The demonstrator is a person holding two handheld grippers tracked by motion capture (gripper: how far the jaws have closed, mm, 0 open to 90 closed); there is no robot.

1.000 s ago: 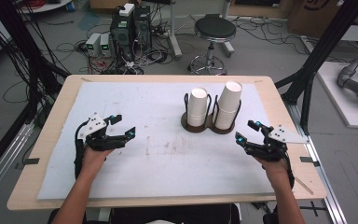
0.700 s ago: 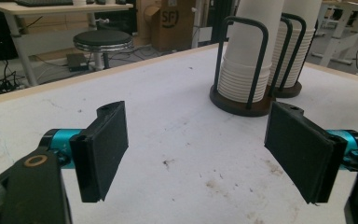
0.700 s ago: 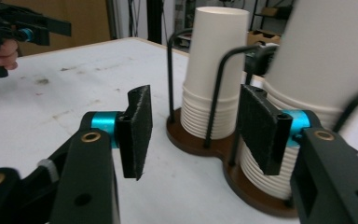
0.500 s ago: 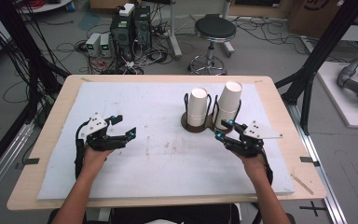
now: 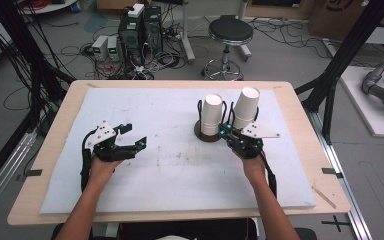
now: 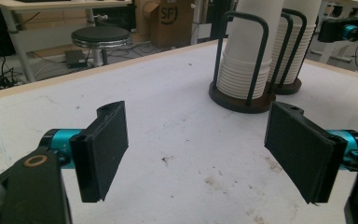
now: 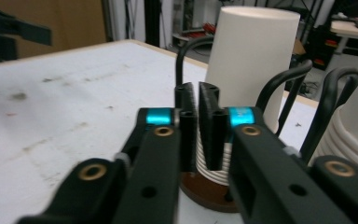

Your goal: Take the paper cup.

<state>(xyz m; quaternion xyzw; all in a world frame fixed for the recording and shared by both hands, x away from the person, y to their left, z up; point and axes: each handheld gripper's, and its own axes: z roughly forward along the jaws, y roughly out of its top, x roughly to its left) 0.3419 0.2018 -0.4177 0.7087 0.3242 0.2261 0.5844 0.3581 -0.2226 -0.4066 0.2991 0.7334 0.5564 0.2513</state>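
We read one marking: the letters "SF" in a dark rounded badge on the side of the brown cardboard box (image 6: 170,21), which stands on the floor just right of the black round stool (image 6: 101,36) in the left gripper view. In the high view we catch part of a dark round print on another cardboard box (image 5: 336,10) at the top right, well right of that stool, but it is cut off and we cannot read it.

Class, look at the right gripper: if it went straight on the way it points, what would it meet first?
Most likely the left stack of paper cups in its wire holder; the shut right gripper points at its lower part, though depth is unclear.
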